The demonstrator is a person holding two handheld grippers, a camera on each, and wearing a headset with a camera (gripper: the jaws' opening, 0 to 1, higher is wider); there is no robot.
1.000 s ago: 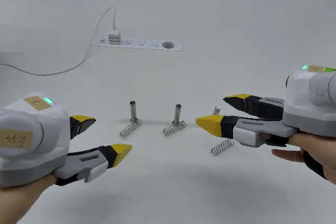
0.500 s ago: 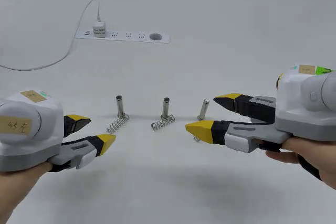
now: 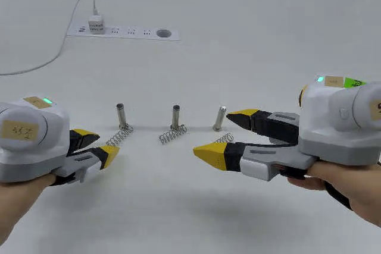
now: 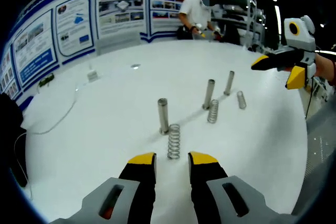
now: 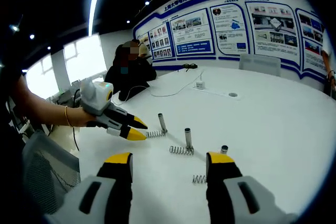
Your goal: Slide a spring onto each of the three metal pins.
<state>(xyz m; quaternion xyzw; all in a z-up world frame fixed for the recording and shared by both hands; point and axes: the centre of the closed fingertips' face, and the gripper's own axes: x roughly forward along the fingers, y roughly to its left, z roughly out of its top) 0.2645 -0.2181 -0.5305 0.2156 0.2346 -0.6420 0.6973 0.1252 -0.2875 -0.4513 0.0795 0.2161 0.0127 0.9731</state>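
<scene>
Three upright metal pins stand in a row on the white table: left pin (image 3: 121, 115), middle pin (image 3: 175, 117), right pin (image 3: 220, 118). A spring lies at each base: left spring (image 3: 119, 137), middle spring (image 3: 172, 135), right spring (image 3: 225, 138). My left gripper (image 3: 100, 143) is open, its tips just short of the left spring (image 4: 173, 141), which lies in line between the jaws (image 4: 172, 158). My right gripper (image 3: 218, 132) is open wide. It hovers around the right spring (image 5: 199, 179), which sits below the right pin (image 5: 224, 149).
A white power strip (image 3: 122, 31) with a charger and cable lies at the far left of the table. People stand beyond the table's far edge in both gripper views. Bare table surface spreads in front of the pins.
The head camera has tipped, so the scene shifted. My left gripper has narrowed and come closer to the left spring. My right gripper has moved over the right spring, now partly covering it.
</scene>
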